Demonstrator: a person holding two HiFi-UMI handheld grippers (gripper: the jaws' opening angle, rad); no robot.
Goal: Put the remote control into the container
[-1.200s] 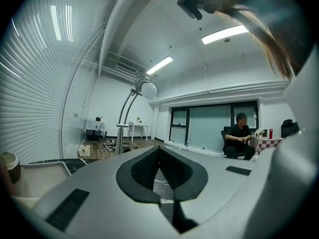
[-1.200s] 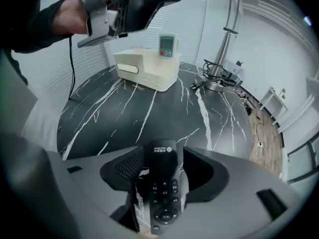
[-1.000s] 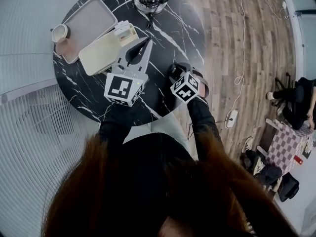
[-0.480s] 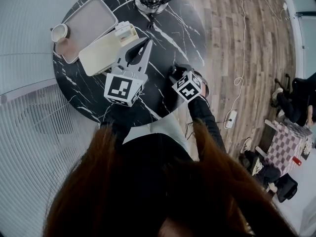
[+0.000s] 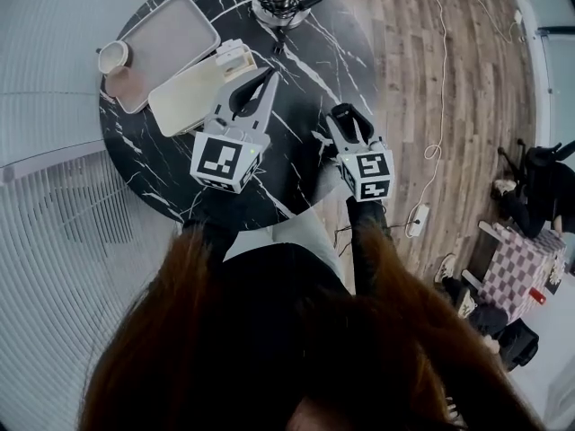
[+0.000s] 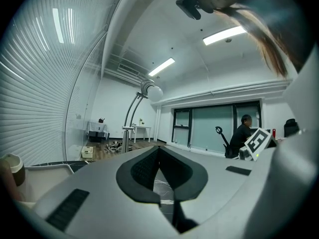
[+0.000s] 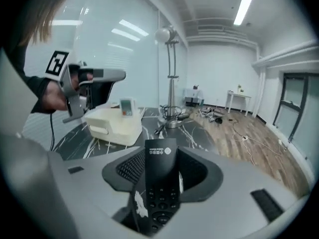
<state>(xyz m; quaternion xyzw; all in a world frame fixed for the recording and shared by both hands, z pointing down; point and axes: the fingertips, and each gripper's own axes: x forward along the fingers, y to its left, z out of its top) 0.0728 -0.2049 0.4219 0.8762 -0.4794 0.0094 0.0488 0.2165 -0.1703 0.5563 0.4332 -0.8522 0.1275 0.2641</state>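
Remote control (image 7: 161, 190) status, head view first? — Jo
Hard to pick out from up there. I see the right gripper (image 5: 345, 117) over the right edge of the round marble table (image 5: 301, 74), angled down. The left gripper (image 5: 254, 83) is level, just beside the cream container (image 5: 187, 95), which lies mid-table toward the left edge. — Sam
Left gripper view? — Jo
Jaws drawn together with nothing between them, only table showing through the slit. Probably parked there to steady or open the container. Can't tell if it's lidded. — Sam
Right gripper view? — Jo
Jaws have just been closing in and clamp the remote control along its button half. The logo end pokes forward past the tips, toward the container well ahead. I'd guess it's held that way so the free end goes in first. Not in yet. — Sam
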